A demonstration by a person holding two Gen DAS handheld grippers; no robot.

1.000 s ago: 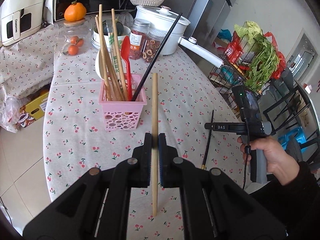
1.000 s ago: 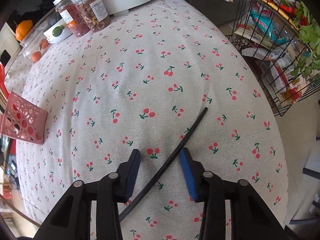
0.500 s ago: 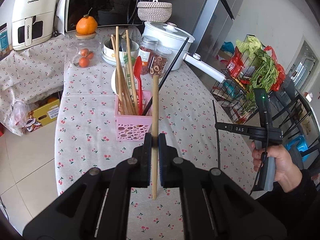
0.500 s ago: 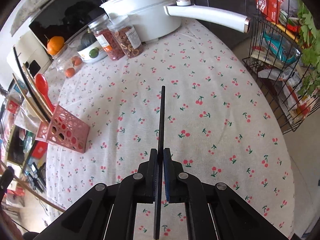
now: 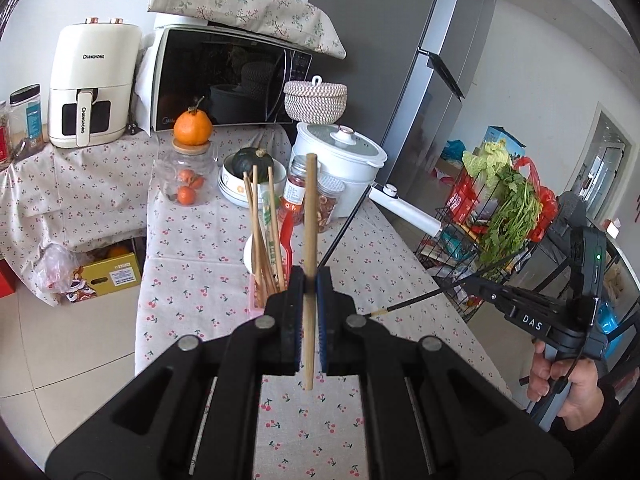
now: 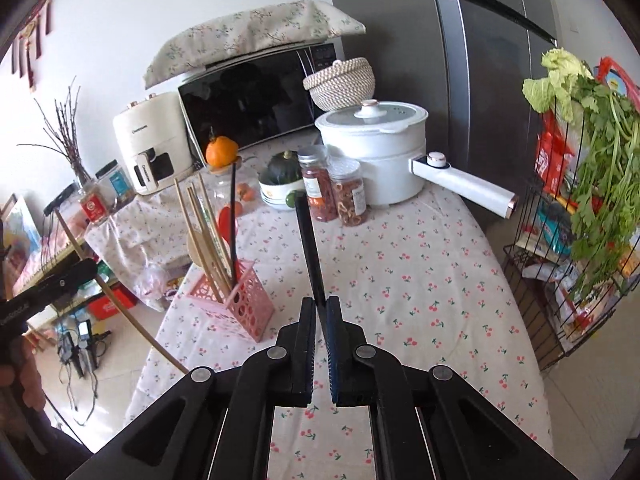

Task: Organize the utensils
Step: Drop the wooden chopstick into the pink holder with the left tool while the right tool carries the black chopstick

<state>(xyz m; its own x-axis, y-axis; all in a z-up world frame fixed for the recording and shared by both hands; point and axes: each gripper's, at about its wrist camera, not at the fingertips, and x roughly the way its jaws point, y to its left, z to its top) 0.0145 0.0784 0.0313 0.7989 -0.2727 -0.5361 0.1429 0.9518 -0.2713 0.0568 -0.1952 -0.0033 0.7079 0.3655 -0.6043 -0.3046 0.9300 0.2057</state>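
Note:
My left gripper point(image 5: 308, 276) is shut on a wooden chopstick point(image 5: 309, 216) that stands upright above the table; it also shows at the left of the right wrist view point(image 6: 120, 304). My right gripper point(image 6: 319, 304) is shut on a black chopstick point(image 6: 309, 244), raised over the table; it also shows in the left wrist view point(image 5: 424, 298). A pink utensil basket point(image 6: 244, 300) holds several wooden chopsticks point(image 6: 204, 232), a red spoon point(image 6: 226, 220) and a black chopstick point(image 6: 233, 216). In the left wrist view the basket point(image 5: 256, 304) is mostly hidden behind my left gripper.
The cherry-print tablecloth point(image 6: 420, 280) covers the table. At the back stand a white pot point(image 6: 376, 160) with a long handle, two jars point(image 6: 336, 188), a bowl with a squash point(image 6: 280, 184) and a microwave point(image 6: 256, 100). A wire rack with greens point(image 6: 580, 220) stands right of the table.
My right gripper closed on the black chopstick lying on the cloth and lifted it. Both grippers rose and tilted up, so the basket sits lower in view.

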